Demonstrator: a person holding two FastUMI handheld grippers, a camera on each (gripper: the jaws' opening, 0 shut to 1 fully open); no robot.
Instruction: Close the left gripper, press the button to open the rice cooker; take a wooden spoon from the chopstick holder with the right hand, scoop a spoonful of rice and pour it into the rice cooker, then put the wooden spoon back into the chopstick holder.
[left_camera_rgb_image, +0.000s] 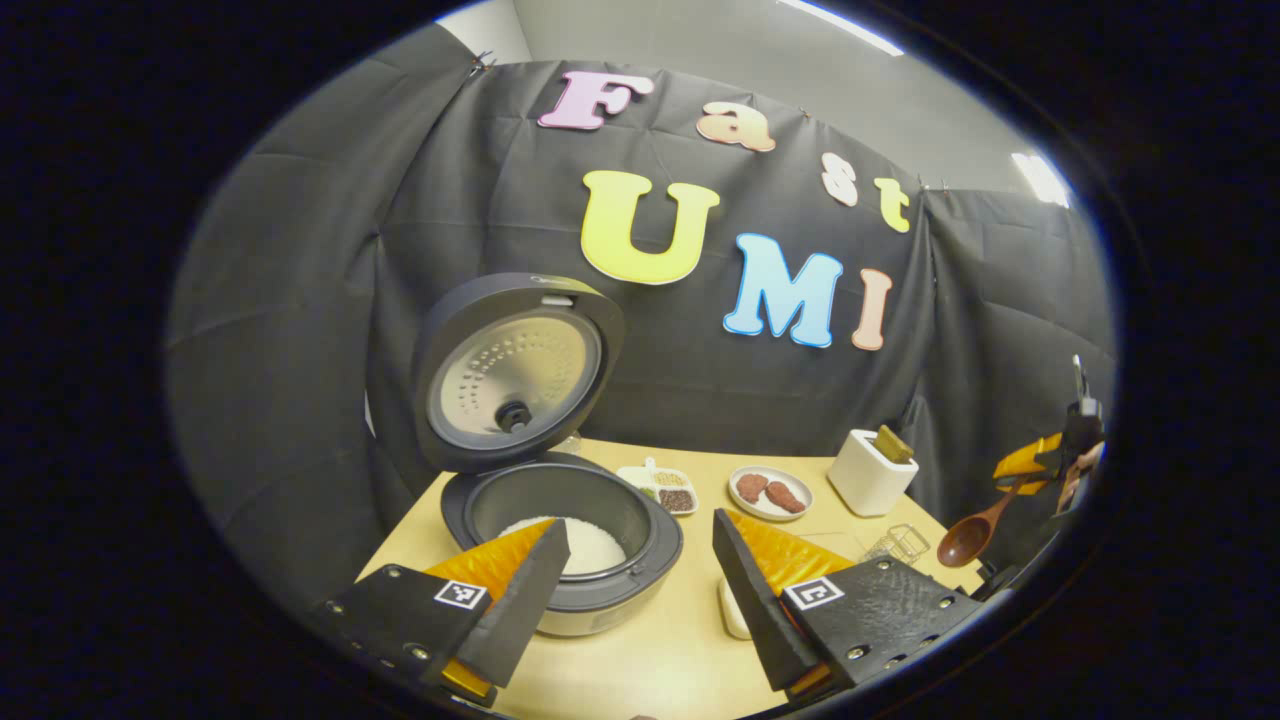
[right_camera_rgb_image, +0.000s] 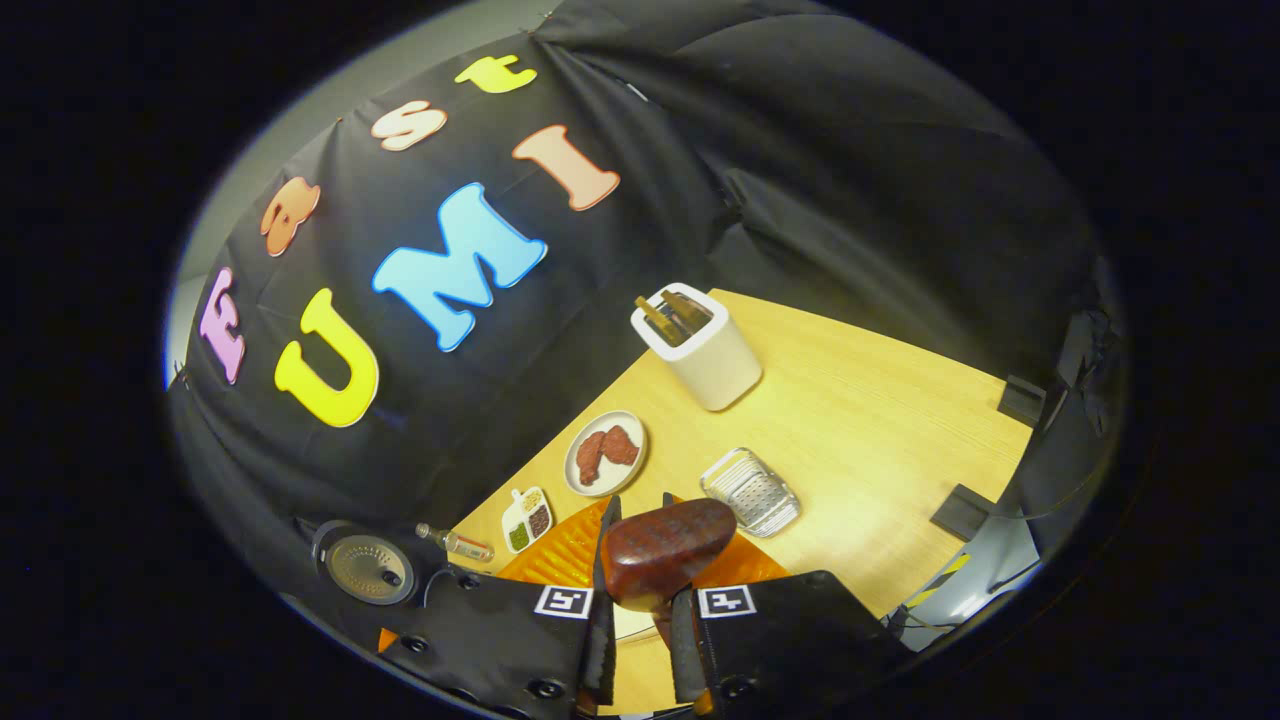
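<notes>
The right hand-held gripper (right_camera_rgb_image: 640, 625) is clenched on the handle of the wooden spoon (right_camera_rgb_image: 667, 553), light, stiff and smooth, above the worktop's (right_camera_rgb_image: 880, 420) near edge; the left hand-held gripper (left_camera_rgb_image: 640, 590) is released over the open rice cooker (left_camera_rgb_image: 560, 520).

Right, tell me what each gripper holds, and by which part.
The right gripper clamps the wooden spoon by its handle, below the bowl. The left gripper is open, holding nothing.
</notes>
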